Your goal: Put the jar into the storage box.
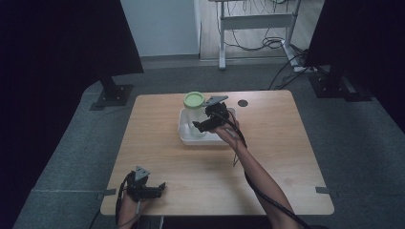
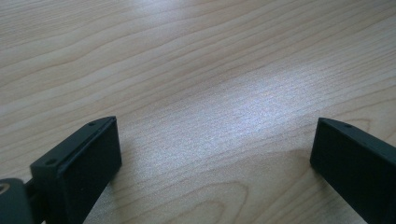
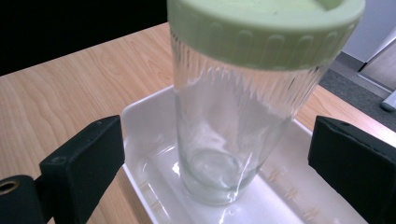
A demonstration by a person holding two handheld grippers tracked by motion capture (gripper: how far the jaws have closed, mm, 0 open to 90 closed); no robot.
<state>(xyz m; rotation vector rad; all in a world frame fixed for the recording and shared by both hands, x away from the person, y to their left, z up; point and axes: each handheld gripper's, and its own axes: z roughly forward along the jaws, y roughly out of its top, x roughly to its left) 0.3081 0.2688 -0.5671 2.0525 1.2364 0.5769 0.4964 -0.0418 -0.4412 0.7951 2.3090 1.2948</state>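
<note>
Approach underway: right gripper (image 3: 217, 154) gapes wide, empty, before lidded glass (image 3: 233, 116) in tray (image 3: 144, 121); closing comes next.

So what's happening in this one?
A person works at a wooden table with two handheld grippers. The right gripper is open and lined up on a clear ribbed glass jar with a green lid, which stands upright in a white tray. The left gripper waits open near the table's front edge.
</note>
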